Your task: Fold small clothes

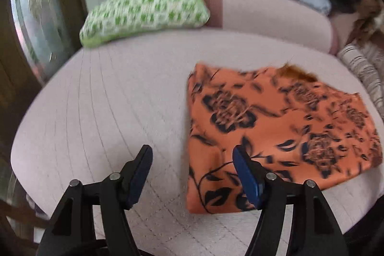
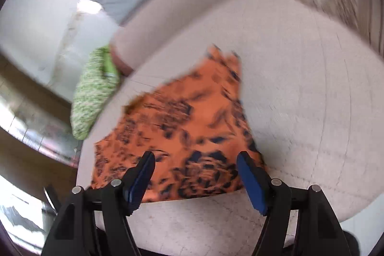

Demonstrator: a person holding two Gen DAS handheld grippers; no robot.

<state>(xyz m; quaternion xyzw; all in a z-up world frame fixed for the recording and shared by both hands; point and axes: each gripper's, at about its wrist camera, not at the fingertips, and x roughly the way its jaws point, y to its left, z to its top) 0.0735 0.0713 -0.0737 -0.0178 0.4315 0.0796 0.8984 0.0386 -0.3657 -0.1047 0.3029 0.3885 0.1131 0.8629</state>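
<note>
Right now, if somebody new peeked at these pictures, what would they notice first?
The orange flowery cloth, lying folded on the pale quilted bed, grabs the eye first. Next comes the green checked pillow at the bed's far left. Both hand-held grippers, left and right, are open and empty near the cloth's near edge.

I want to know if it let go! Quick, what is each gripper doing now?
Left gripper: open, fingers hold nothing, beside the orange flowered cloth.
Right gripper: open, holds nothing; the cloth lies flat on the bed below.
</note>
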